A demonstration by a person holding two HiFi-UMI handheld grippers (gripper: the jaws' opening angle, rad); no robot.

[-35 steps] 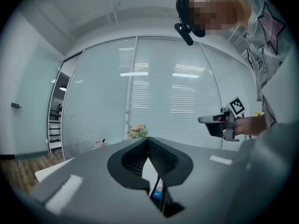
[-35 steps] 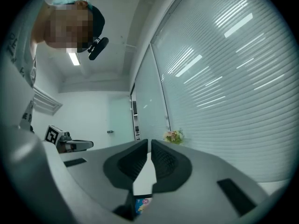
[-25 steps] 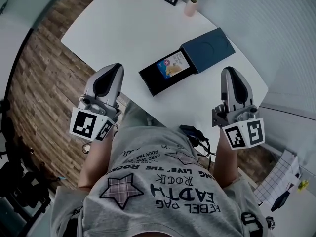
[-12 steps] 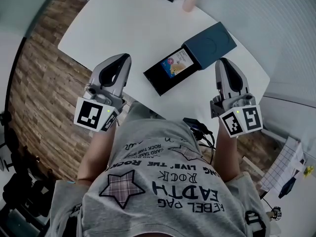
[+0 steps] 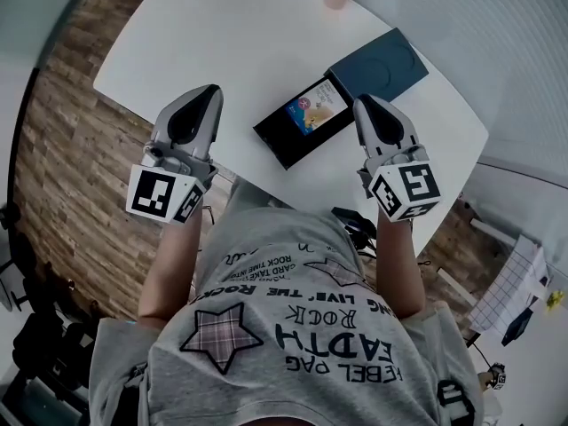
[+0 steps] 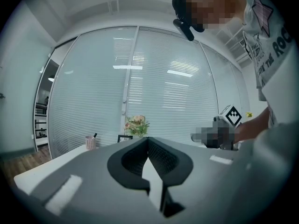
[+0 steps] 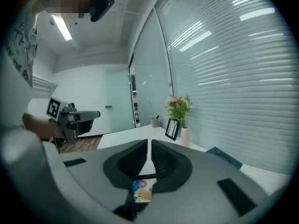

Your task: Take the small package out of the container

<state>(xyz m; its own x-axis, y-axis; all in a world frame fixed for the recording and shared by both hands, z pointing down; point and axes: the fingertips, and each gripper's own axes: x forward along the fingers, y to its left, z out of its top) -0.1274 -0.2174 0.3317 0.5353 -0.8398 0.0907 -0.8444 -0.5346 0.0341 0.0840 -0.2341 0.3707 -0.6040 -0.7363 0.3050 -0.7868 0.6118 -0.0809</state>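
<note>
My empty right claw (image 5: 364, 105), pressed together, hovers beside the open dark-blue cardboard container (image 5: 382, 67), lined up for its small colourful printed package (image 5: 312, 112); left claw (image 5: 210, 91), likewise closed, hangs clear.

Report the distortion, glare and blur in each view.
Head view: evenly lit, sharp on the white table and small package, edges bowed. Left gripper view: fisheye circle with dark corners, light streaks reflected on the blinds. Right gripper view: blinds curve strongly, with bright glare bands.
</note>
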